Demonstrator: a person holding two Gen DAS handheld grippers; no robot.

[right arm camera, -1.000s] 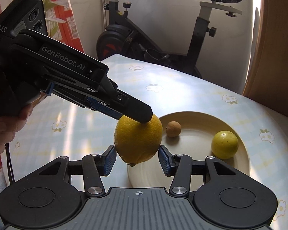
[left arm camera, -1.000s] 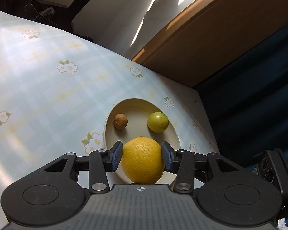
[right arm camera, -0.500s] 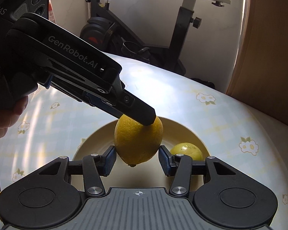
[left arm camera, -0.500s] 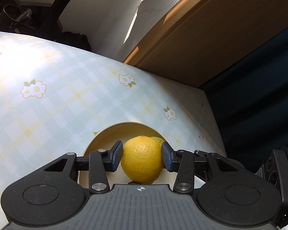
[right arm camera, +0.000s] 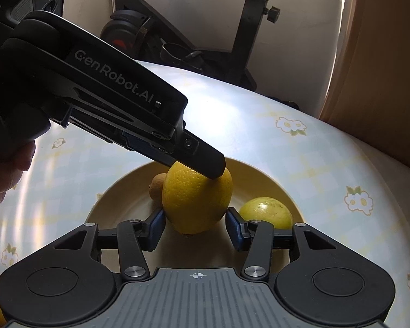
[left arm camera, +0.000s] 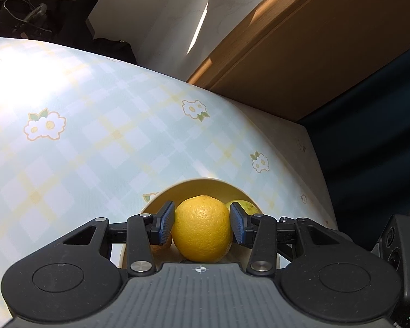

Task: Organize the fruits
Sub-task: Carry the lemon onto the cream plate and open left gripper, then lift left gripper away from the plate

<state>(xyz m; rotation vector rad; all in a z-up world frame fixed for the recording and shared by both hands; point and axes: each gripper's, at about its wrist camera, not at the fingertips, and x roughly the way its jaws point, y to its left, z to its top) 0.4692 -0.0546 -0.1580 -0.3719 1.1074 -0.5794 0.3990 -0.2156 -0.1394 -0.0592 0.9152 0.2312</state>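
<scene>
— In the left wrist view, what did the left hand-held gripper [left arm camera: 202, 225] hold?
— It clenched the orange [left arm camera: 202, 229] over the plate [left arm camera: 205, 184].
— And the right wrist view?
— The right hand-held gripper [right arm camera: 195, 228] stood released beside the orange, a lime [right arm camera: 265, 213] near it on the plate.

Location: private home, living/dining area. Evidence as follows. Bench [right arm camera: 300, 164] covered w/ pale blue-and-yellow check oilcloth, printed white flowers [left arm camera: 45, 125], domestic pattern. Cream plate [right arm camera: 265, 180] on it carries fruit, incl. a large yellow citrus [right arm camera: 194, 202] and a smaller green-yellow one [right arm camera: 265, 213]. Exercise bike [right arm camera: 205, 27] stands just behind bench, against plain white wall [left arm camera: 161, 13]. Wooden panel [left arm camera: 300, 54], furniture or door, cannot tell which, beside wall. Dark blue fabric surface [left arm camera: 374, 136] at bench's far side. Strong sunlight on bench and wall. No commercial or lab fittings seen.
</scene>
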